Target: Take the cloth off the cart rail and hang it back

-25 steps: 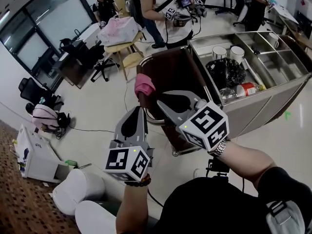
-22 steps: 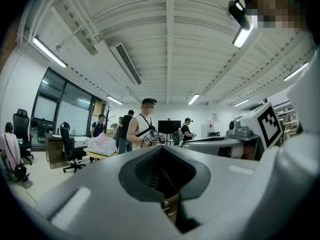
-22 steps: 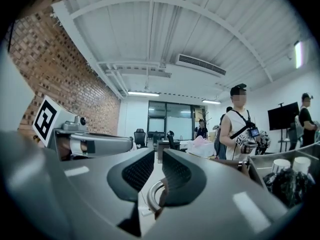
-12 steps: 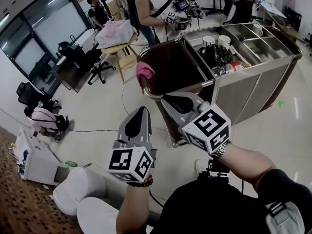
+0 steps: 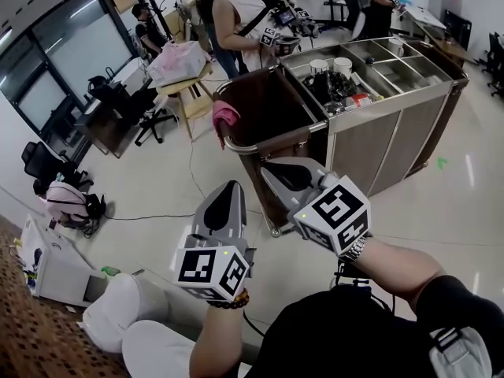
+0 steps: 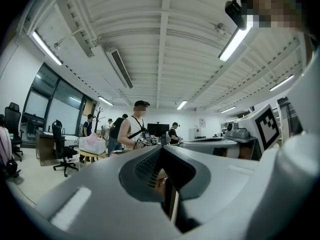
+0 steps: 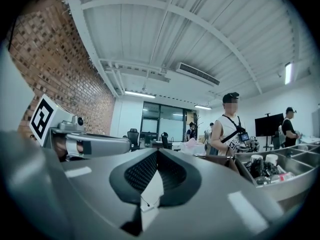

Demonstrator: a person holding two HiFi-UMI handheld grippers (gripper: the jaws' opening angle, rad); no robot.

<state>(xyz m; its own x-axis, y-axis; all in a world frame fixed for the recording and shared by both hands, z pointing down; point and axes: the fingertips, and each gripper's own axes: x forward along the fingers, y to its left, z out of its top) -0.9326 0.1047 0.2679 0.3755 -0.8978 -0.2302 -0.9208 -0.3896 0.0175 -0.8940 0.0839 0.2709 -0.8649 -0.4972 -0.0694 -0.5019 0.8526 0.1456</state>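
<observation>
The pink cloth [image 5: 225,118] hangs bunched over the curved rail [image 5: 264,143] at the near end of the steel cart [image 5: 370,144], beside its brown bag. Both grippers are held side by side short of the cart and point at it. My left gripper [image 5: 229,187] is shut with nothing in it, well below the cloth in the head view. My right gripper [image 5: 269,164] has just closed and is shut and empty, its tip just short of the rail. In the gripper views, the jaws of the left gripper [image 6: 161,149] and the right gripper [image 7: 157,152] meet with nothing between them.
The cart's top tray [image 5: 398,61] holds cups and a black bag. A person [image 5: 244,14] with grippers stands behind the cart, others farther back. A wooden chair with a pink bag [image 5: 183,60] stands at the left. White bins [image 5: 118,305] and a floor cable [image 5: 193,176] lie nearby.
Both grippers have drawn back from the cart, which now lies farther off. The right gripper's jaws have closed. The pink cloth stays on the rail.
</observation>
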